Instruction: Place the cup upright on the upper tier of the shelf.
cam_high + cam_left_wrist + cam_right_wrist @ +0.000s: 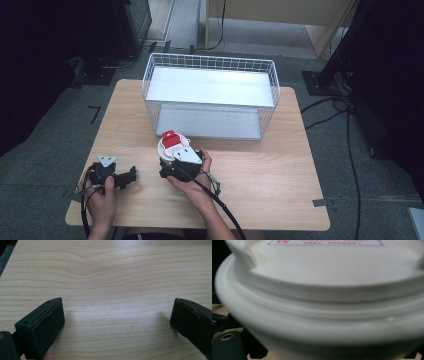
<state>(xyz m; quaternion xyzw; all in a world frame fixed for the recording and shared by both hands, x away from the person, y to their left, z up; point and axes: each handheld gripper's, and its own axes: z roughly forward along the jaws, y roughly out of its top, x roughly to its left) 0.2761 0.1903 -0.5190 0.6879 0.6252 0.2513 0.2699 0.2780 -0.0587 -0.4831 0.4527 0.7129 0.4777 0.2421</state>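
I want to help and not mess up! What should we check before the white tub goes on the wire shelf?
1. Tub held by right gripper: cannot tell; the jaws are hidden, though the tub sits very close in the right gripper view.
2. Tub upright: ok.
3. Lower level of the shelf free: ok.
4. Top level free: ok.
5. Left gripper out of the way: ok, open over bare table.

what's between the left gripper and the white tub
Bare wooden table, seen in the high view: nothing lies between the left gripper and the white tub.
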